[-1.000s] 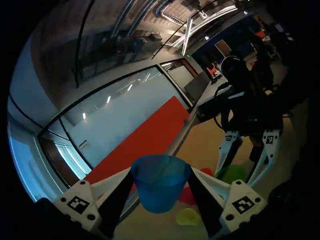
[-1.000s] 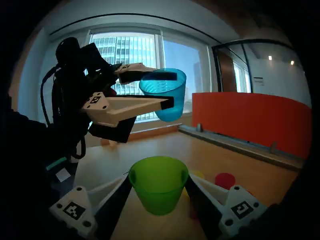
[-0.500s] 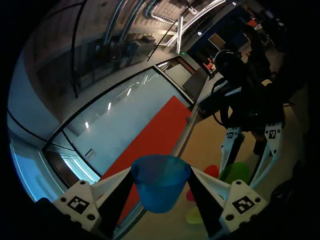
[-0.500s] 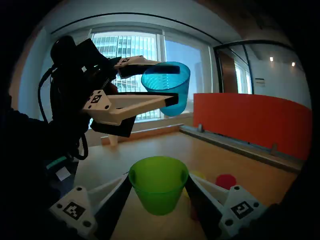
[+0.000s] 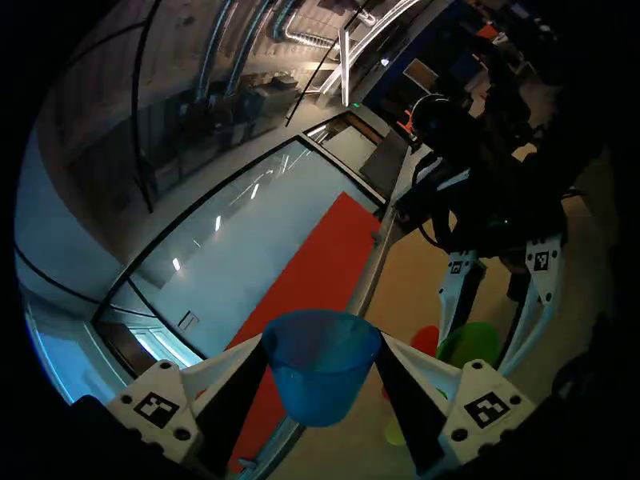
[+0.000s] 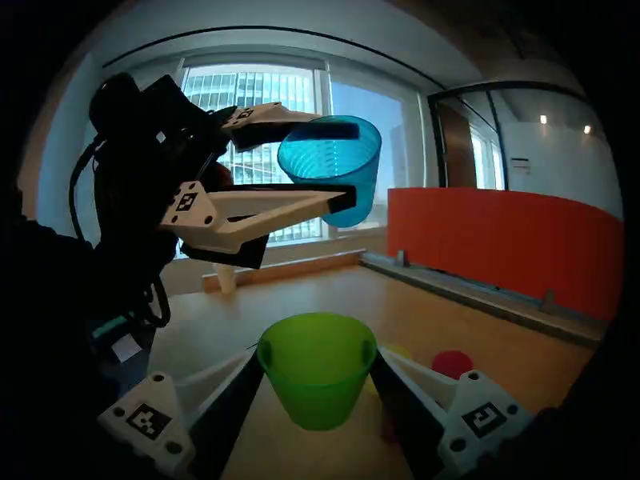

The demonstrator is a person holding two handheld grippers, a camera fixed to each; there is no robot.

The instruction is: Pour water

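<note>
In the left gripper view, my left gripper [image 5: 322, 352] is shut on a translucent blue cup [image 5: 322, 376], held high and tilted. Farther off, my right gripper [image 5: 480, 334] holds a green cup [image 5: 470, 350] low over the wooden table. In the right gripper view, the right gripper [image 6: 318, 358] is shut on the green cup [image 6: 318, 384], upright with its mouth open upward. The left gripper [image 6: 349, 164] hangs above and to the left, with the blue cup [image 6: 328, 172] tipped so its mouth faces the camera. I cannot see water in either cup.
On the wooden table [image 6: 448, 316] lie a red round piece [image 6: 452, 362] and a yellow one [image 6: 398, 350] beyond the green cup. A white paper cup [image 6: 227, 278] stands by the window ledge. A red partition [image 6: 512, 240] lines the table's far side.
The left gripper has risen a little and rolled further, tipping the blue cup more. The right gripper and green cup have stayed put.
</note>
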